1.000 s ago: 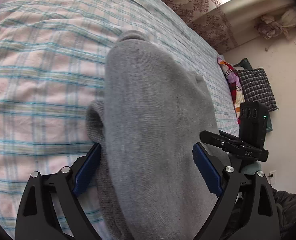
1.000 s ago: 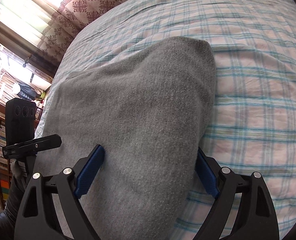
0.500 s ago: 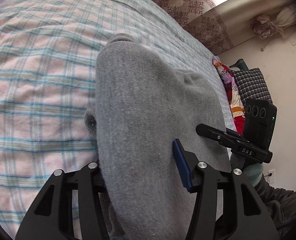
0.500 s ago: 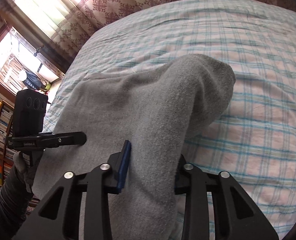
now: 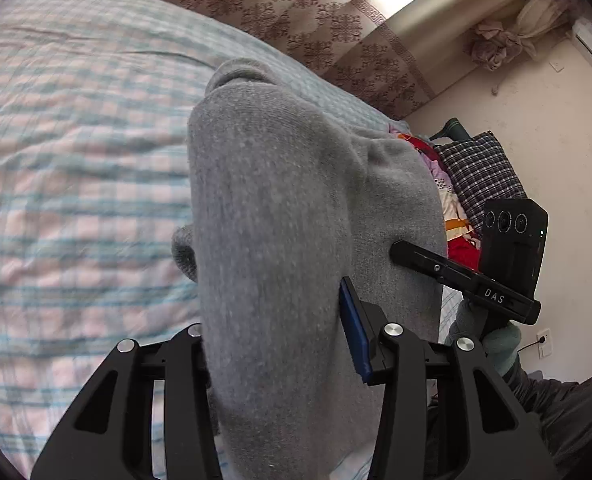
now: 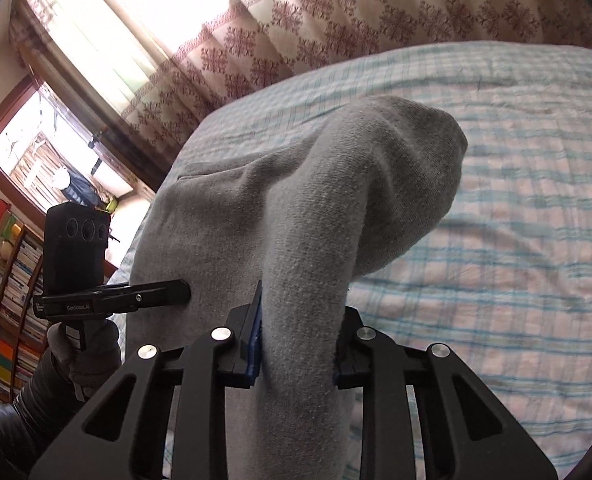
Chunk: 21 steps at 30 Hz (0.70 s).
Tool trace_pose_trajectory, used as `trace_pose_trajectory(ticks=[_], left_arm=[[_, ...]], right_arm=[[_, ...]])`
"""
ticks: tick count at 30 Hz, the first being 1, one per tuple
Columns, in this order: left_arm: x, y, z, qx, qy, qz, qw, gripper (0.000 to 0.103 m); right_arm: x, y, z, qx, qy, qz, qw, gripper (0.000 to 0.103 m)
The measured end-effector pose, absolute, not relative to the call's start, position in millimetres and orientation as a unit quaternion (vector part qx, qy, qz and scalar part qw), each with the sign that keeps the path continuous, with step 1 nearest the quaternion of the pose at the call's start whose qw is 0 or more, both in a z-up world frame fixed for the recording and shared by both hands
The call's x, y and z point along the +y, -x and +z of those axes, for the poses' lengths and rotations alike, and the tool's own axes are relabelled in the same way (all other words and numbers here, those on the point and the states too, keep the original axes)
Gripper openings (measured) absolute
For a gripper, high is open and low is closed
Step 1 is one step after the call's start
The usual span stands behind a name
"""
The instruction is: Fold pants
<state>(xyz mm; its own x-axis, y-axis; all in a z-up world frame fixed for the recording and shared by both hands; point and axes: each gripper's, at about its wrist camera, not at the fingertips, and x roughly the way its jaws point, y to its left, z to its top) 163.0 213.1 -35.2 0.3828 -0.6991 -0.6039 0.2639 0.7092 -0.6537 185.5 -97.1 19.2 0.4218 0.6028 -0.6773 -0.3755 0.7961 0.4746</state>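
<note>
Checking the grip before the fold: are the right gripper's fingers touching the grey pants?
Touching. In the right wrist view the right gripper has just closed its fingers onto the bunched pants.

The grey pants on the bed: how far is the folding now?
Done: both grippers have just been closing, and the left gripper and right gripper each pinch a bunch of the grey pants. In hand: the gripped end is raised off the checked bedsheet. Left: carrying it over and laying it flat.

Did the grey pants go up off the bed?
Yes. The soft grey knit pants rose off the checked bedsheet, bunched in the right gripper, whose jaws just closed on them.
</note>
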Motion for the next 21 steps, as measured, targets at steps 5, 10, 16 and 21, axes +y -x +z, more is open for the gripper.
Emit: trace_pose_trajectory(ticks=[5,10,16,21], left_arm=[[164.3,-192.9,-19.3,0.462,0.222,-0.326,0.794,0.045],[105.6,-228.5,-11.4,0.467,0.204,-0.352,0.785,0.045],[38.0,-273.4,-14.0,0.484,0.187,-0.373,0.77,0.045],[-7.3,-312.1,-29.3,0.503,0.177,-0.377,0.757,0.045]], right_arm=[[-144.7,-201.9,40.7,0.427,-0.139,0.266,0.853,0.025],[-195.8,-225.7,53.1,0.411,-0.15,0.234,0.868,0.025],[-258.5,-254.1,41.8,0.411,-0.17,0.199,0.873,0.025],[-302.3,-283.0,20.2,0.428,-0.193,0.175,0.866,0.025]])
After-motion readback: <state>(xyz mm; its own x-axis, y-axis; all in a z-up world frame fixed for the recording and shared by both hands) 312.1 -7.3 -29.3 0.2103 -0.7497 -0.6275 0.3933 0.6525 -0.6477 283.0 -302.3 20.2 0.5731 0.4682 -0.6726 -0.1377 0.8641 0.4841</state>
